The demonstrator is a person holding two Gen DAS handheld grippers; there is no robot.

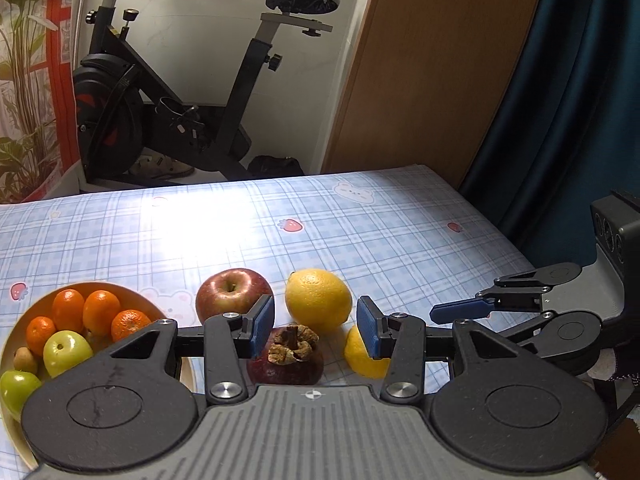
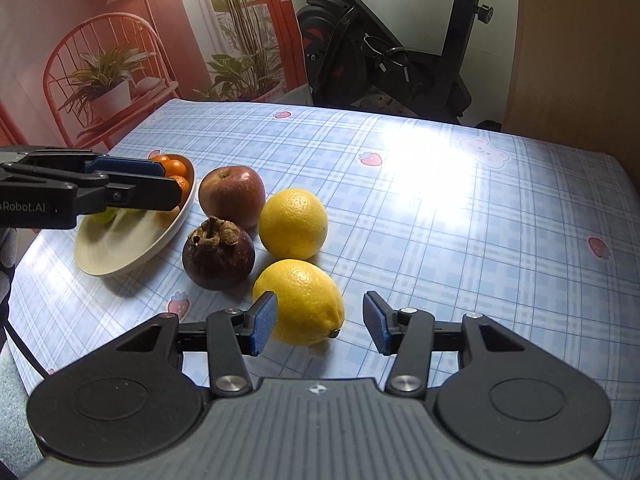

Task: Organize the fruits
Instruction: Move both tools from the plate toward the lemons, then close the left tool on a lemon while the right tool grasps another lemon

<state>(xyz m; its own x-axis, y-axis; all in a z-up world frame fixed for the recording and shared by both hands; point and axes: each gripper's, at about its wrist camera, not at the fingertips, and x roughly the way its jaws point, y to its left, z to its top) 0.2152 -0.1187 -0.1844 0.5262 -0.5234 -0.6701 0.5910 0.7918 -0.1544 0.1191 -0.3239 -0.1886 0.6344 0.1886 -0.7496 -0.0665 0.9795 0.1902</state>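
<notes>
Blue plaid bench (image 2: 440, 216): left tool (image 1: 316, 326) gapes over dark purple mangosteen (image 1: 286, 364); right tool (image 2: 320, 322) gapes, yellow lemon (image 2: 300, 300) at 11 o'clock.

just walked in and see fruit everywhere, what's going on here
A person is sorting fruit with a gripper in each hand. The bowl already holds small oranges and green fruit. An apple, a mangosteen and two lemons lie loose on the table beside it. The left gripper hovers open over the mangosteen, and the right gripper is open around the near lemon. Nothing is gripped yet.
</notes>
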